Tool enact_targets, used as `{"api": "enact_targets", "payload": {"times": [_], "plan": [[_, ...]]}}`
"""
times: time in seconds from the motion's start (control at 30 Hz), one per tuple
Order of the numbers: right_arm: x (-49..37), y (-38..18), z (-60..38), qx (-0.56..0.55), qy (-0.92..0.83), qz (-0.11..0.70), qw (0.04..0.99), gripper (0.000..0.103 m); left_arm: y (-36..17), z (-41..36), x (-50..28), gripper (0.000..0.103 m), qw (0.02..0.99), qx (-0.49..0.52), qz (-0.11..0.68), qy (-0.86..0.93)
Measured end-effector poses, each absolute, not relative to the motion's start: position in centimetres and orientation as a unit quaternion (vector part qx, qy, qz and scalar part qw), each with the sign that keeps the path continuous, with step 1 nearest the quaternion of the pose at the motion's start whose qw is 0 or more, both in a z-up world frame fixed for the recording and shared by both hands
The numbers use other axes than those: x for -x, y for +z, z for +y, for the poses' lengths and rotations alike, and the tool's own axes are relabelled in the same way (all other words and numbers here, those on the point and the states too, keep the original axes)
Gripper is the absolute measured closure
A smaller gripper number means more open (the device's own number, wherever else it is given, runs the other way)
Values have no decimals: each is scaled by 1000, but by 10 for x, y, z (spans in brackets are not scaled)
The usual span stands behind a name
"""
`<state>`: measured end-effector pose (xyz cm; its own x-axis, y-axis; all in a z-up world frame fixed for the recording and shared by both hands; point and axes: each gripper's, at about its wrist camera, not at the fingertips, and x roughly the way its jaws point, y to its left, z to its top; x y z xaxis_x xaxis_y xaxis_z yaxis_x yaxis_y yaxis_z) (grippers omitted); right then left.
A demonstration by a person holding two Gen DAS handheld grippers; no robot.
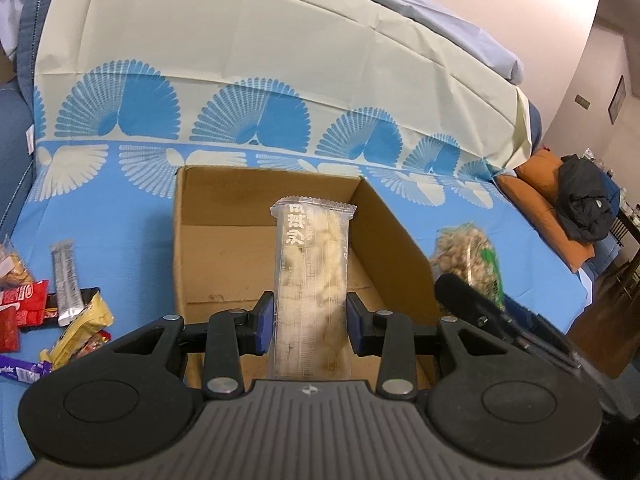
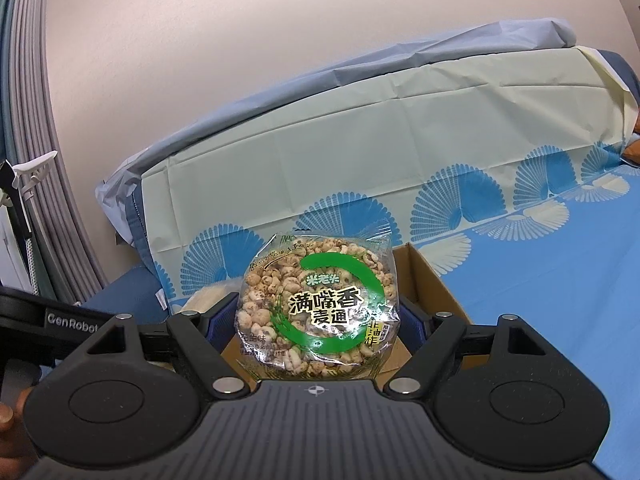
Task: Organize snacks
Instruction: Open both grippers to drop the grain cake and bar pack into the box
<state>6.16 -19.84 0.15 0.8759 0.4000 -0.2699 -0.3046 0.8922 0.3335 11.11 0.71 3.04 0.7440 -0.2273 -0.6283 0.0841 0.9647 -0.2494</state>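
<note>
The left claw (image 1: 310, 322), narrowly parted, clamps a clear snack bar (image 1: 312, 280) above the cardboard box (image 1: 208, 240). The right claw (image 2: 316, 320), spread wide, seemingly grips a puffed-grain bag (image 2: 316, 300) over the box rim.

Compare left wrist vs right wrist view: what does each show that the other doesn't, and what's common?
Left wrist only: the left gripper shut on a long clear snack pack, and a pile of loose snacks at the left edge. Right wrist only: the right gripper shut on a round puffed-grain bag with a green ring, curtains at left. Both: the open cardboard box on the blue patterned cloth.
</note>
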Motion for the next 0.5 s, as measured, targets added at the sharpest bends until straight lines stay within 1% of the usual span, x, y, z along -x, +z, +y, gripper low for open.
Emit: {"api": "enact_targets", "payload": {"times": [0.03, 0.07, 0.1, 0.13, 0.5], "plan": [[-62, 1, -198, -142, 183, 169, 958, 21, 31, 6, -111, 62, 928, 104, 347, -86], [-62, 1, -199, -143, 182, 171, 958, 21, 32, 4, -112, 60, 929, 102, 345, -85], [-63, 1, -199, -144, 179, 174, 958, 17, 34, 3, -111, 53, 930, 100, 344, -84], [-65, 1, -200, -146, 176, 179, 957, 10, 34, 3, -111, 50, 931, 100, 342, -83], [-69, 1, -201, -149, 164, 194, 956, 10, 27, 13, -88, 51, 929, 110, 345, -80]]}}
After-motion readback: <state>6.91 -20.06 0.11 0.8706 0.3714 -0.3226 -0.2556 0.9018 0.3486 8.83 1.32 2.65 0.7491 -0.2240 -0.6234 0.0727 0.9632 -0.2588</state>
